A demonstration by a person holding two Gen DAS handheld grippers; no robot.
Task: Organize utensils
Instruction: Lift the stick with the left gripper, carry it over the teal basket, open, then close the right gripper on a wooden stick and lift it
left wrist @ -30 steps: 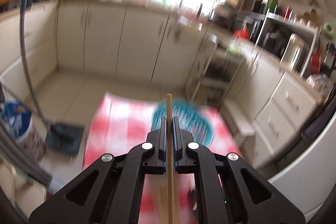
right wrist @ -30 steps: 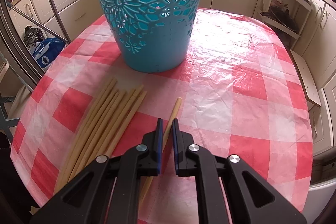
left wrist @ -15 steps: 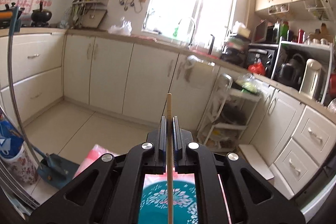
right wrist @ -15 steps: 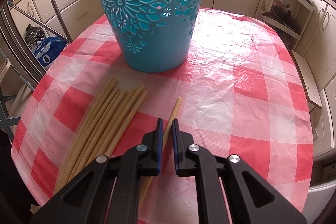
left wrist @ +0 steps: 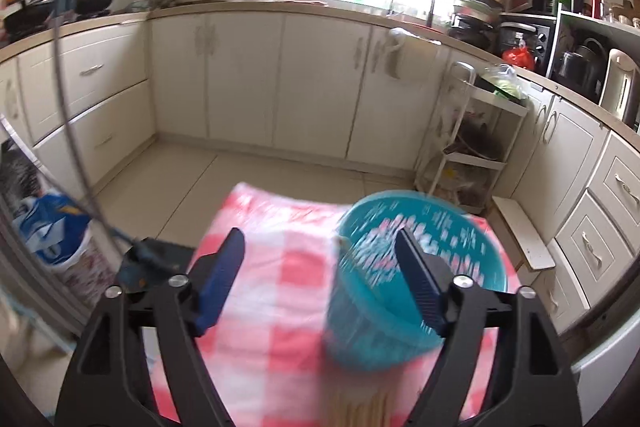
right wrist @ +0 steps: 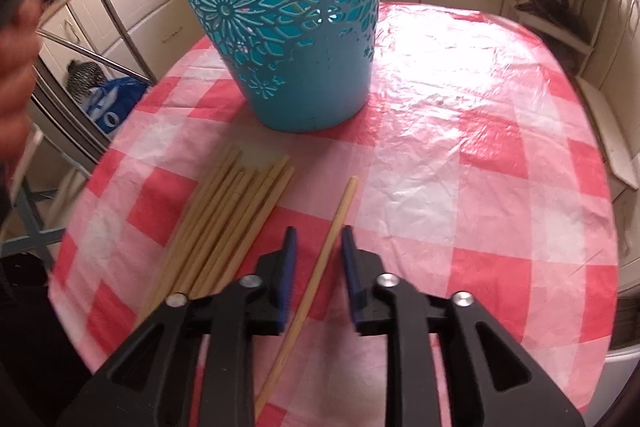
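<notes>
The left gripper (left wrist: 320,259) hangs above the red-checked tablecloth (left wrist: 280,307) with its jaws spread wide and nothing between them; the teal perforated basket (left wrist: 416,267) (blurred) sits at its 3 o'clock. The right gripper (right wrist: 317,259), jaws parted, straddles a single chopstick (right wrist: 320,263) lying on the cloth. A bundle of chopsticks (right wrist: 224,227) lies at 10 o'clock, the basket at 12.

A red-and-white checked tablecloth (right wrist: 460,131) covers the table — cream cabinets (left wrist: 312,83) behind, a white shelf rack (left wrist: 476,147) and a blue bag (left wrist: 52,231) on the floor.
</notes>
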